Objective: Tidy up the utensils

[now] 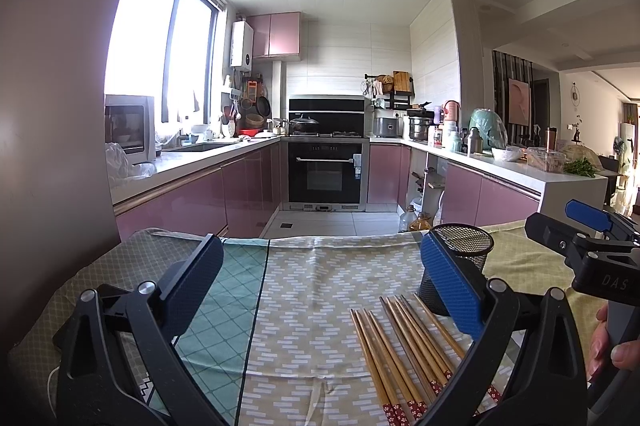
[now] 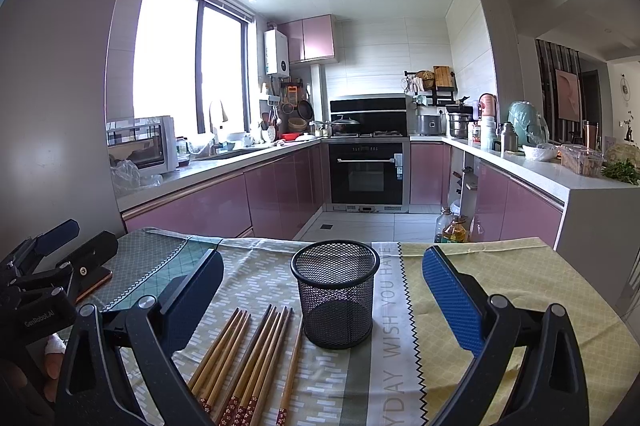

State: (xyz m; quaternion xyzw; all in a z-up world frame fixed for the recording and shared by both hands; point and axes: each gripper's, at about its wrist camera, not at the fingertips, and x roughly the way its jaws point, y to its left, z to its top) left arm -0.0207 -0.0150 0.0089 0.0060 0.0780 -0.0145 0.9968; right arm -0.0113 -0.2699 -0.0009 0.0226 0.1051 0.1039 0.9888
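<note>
Several wooden chopsticks (image 1: 400,350) with red patterned ends lie side by side on the patchwork tablecloth (image 1: 312,298). A black mesh holder (image 1: 466,246) stands upright just beyond them, partly hidden by my left gripper's blue finger. My left gripper (image 1: 322,274) is open and holds nothing, hovering left of the chopsticks. In the right wrist view the mesh holder (image 2: 335,300) stands centred between the open jaws of my right gripper (image 2: 322,258), which holds nothing. The chopsticks (image 2: 248,358) lie to the holder's left.
A person's hand (image 1: 616,350) grips the right gripper's handle at the table's right. One finger (image 2: 56,232) of the left gripper shows at far left. Oil bottles (image 2: 454,228) stand on the floor past the table's far edge. Pink kitchen cabinets (image 2: 192,206) line both sides.
</note>
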